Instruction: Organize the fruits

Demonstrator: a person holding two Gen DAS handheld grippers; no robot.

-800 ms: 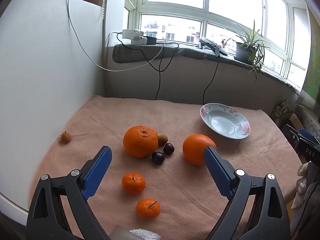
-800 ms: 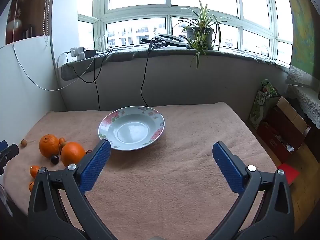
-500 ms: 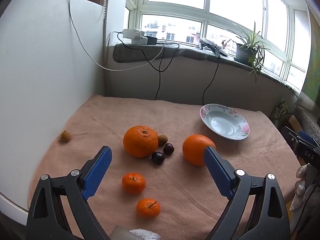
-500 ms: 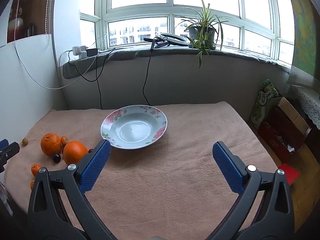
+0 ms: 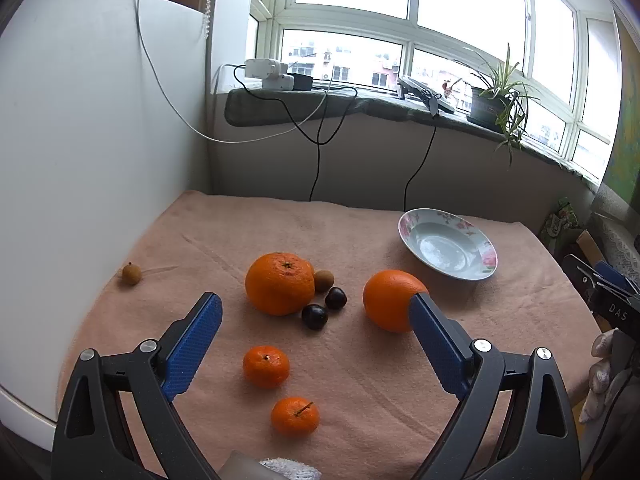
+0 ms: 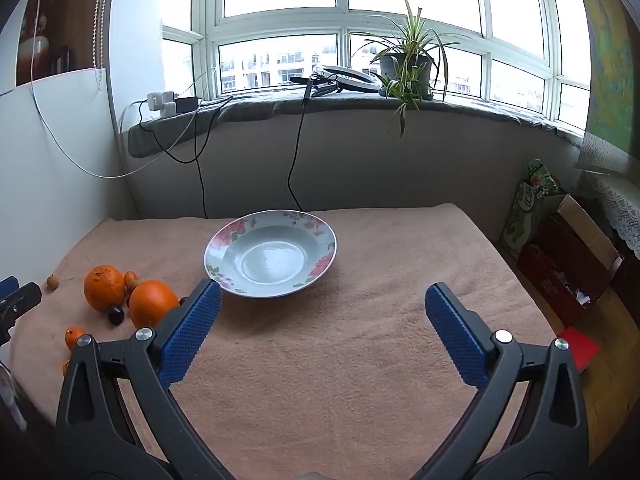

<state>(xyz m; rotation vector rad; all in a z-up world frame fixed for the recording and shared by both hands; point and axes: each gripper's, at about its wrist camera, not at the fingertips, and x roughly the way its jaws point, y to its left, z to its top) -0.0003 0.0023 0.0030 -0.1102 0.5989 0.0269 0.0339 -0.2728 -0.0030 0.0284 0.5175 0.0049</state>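
Orange fruits (image 5: 279,283), dark plums (image 5: 314,316), a pink-flowered white plate (image 6: 270,258), a salmon-pink cloth (image 6: 360,340), blue fingers (image 5: 192,346)

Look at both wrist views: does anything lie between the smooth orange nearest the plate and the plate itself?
Nothing visible does. The smooth orange sits on bare pink cloth, with open cloth between it and the floral plate. The other fruit, including the two dark plums, lies on its far side. Both grippers are open and hold nothing.

Matt cloth, glossy china

The tablecloth (image 6: 360,360) looks soft and napped; the floral plate (image 6: 224,240) at frame centre shines smooth.
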